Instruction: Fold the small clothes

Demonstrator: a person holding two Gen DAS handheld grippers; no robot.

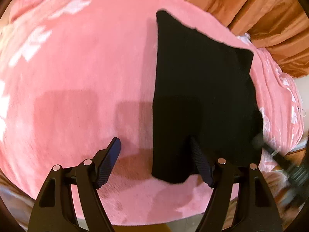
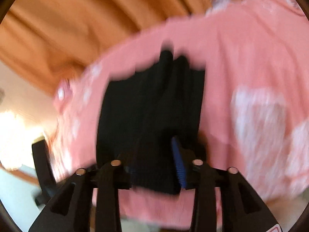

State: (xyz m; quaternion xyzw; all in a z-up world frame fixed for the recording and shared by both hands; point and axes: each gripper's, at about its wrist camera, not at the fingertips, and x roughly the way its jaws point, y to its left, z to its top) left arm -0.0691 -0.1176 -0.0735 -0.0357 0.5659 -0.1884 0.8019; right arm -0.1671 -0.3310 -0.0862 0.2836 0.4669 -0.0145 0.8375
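No text, label, brand, number or sign can be read in either view. The pale shapes on the fluffy pink blanket (image 1: 81, 73) ahead of the gripper fingers are only a blurred pattern, not lettering. At the bottom right corner of the right wrist view, behind the fingers, a red-edged sticker (image 2: 275, 229) shows a mere sliver, too cut off to read.

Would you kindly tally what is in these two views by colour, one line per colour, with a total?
Black: 3, the folded garment, the left hand-held gripper and the right hand-held gripper.
Pink: 1, the fleece blanket beneath the garment.
Orange-brown: 1, the curtain behind.
Total: 5.
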